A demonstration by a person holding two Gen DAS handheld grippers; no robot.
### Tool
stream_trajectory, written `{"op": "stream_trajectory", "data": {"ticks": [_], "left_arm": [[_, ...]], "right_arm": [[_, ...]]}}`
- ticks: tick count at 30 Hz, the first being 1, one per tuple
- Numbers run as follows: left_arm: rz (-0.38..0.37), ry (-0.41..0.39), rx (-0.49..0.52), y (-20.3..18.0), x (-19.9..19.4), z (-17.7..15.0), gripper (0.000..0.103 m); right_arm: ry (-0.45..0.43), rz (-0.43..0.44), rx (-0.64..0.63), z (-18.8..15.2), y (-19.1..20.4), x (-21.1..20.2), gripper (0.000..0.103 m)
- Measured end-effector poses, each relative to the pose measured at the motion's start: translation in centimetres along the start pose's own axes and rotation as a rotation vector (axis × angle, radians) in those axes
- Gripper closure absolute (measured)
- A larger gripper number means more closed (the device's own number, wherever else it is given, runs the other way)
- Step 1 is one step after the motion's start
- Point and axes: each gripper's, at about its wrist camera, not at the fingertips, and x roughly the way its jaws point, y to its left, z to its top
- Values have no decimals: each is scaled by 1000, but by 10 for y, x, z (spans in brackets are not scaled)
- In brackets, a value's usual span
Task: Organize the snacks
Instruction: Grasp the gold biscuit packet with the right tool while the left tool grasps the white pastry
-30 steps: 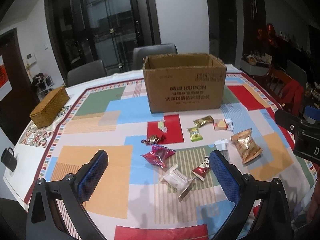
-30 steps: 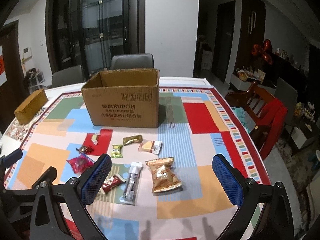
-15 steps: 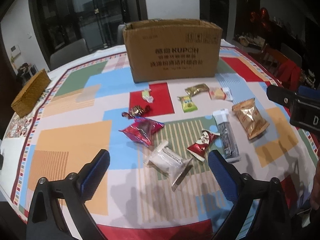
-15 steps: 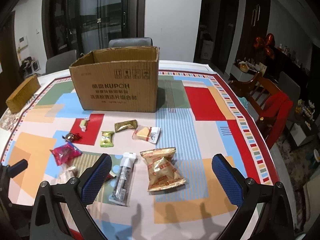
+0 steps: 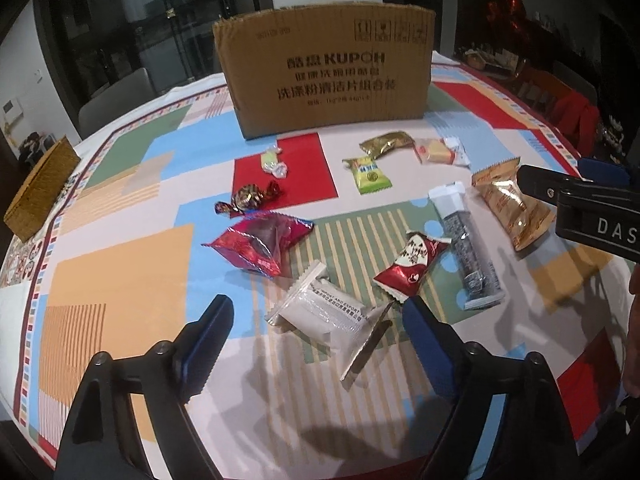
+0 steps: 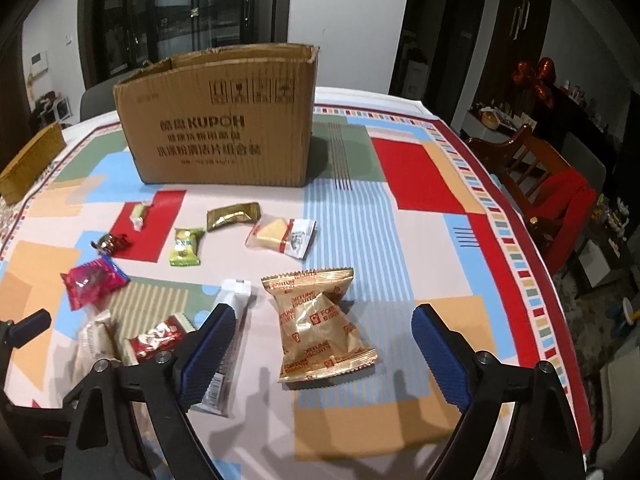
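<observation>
Fortune biscuit packet (image 6: 322,322) flat, long axis toward box (image 6: 218,120); right tool (image 6: 320,340), left tool (image 5: 316,332) spread, narrowing.

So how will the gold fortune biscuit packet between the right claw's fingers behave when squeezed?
The gold fortune biscuit packet looks puffed with air, so it would likely give and crinkle. Its glossy film may slip on the fingers. The lumpy contents are probably brittle, so a hard squeeze could crack them.

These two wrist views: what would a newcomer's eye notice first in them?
First the brown cardboard box at the far side of the bright patchwork tablecloth, open at the top. Then the wrapped snacks scattered before it: the gold fortune biscuit bag lies ahead between the right gripper's blue fingers, the white packet between the left's.
</observation>
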Motion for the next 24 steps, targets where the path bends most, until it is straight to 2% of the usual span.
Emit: {"op": "stream_trajectory", "data": {"ticks": [5,11,17,21,22,24], "left_arm": [[-7,28,12,-2,10,-3,21],[-16,31,38,-7,15,-4,24],[-21,32,50,-9,22,-4,30],[-22,33,46,-7,25,-2,38],[-23,35,46,-6,26,-2,44],[-35,41,40,-5,27,-1,49]], "right_arm": [[20,1,-4,-3,1,11,13],[48,18,-3,-5,2,23,19],[68,27,-10,-7,4,30,20],[81,32,-13,-8,4,36,20],[86,35,-12,-8,4,38,22],[101,44,-8,-9,4,41,31]]}}
